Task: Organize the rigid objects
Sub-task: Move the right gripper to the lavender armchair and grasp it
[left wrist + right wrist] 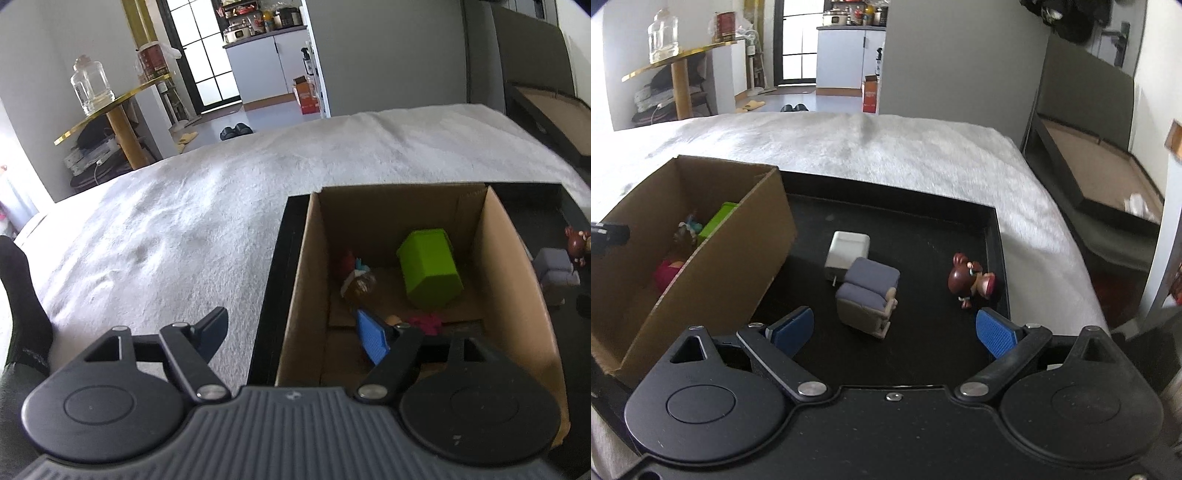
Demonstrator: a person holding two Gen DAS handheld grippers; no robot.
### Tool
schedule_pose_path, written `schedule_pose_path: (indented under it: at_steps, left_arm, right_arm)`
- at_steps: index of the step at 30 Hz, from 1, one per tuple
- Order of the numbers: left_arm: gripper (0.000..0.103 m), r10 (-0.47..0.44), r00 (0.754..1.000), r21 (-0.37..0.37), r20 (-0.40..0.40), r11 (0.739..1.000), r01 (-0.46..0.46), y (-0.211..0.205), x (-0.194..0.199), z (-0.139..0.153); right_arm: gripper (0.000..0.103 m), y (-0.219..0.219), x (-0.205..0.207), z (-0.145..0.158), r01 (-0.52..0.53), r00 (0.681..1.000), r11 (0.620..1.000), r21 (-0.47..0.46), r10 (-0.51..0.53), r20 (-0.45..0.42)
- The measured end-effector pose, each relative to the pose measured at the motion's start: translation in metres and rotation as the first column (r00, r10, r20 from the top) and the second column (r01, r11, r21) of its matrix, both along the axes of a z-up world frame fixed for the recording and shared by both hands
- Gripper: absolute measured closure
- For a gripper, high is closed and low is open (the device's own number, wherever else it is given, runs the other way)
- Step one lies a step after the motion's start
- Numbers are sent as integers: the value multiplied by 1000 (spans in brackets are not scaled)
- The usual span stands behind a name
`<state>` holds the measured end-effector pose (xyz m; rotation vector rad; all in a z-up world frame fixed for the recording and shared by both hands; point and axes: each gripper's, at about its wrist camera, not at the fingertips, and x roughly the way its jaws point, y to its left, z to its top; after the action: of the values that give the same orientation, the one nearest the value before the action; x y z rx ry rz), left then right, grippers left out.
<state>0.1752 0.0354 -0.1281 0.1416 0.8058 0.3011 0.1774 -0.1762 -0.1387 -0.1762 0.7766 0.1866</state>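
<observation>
A cardboard box (306,280) (746,258) stands on the left end of a black tray (991,236). Inside lie a green block (430,267), a brown figurine (360,286) and a pink object (424,321). My left gripper (295,338) is open and empty, straddling the box's left wall with one finger inside. On the tray lie a toy armchair (868,295), a white charger (847,251) and a brown toy figure (969,280). My right gripper (895,332) is open and empty, just in front of the armchair.
The tray sits on a white fuzzy blanket (184,221). A gold side table (110,103) with a glass jar stands at the back left. A dark bed frame (1089,177) is to the right.
</observation>
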Motion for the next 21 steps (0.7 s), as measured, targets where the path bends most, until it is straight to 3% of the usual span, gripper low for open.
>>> schedule_pose_path:
  at_steps: [6, 17, 21]
  left_arm:
    - [28, -12, 1000, 31, -10, 999, 12, -5, 1, -3]
    - [27, -51, 998, 18, -20, 998, 52, -12, 1, -5]
    - [27, -61, 998, 17, -20, 998, 62, -14, 0, -5]
  right_arm:
    - [20, -7, 7, -9, 21, 999, 998, 58, -19, -36]
    - [22, 6, 27, -14, 31, 998, 988, 151, -23, -56]
    - [28, 12, 35, -20, 54, 996, 988, 147, -43, -78]
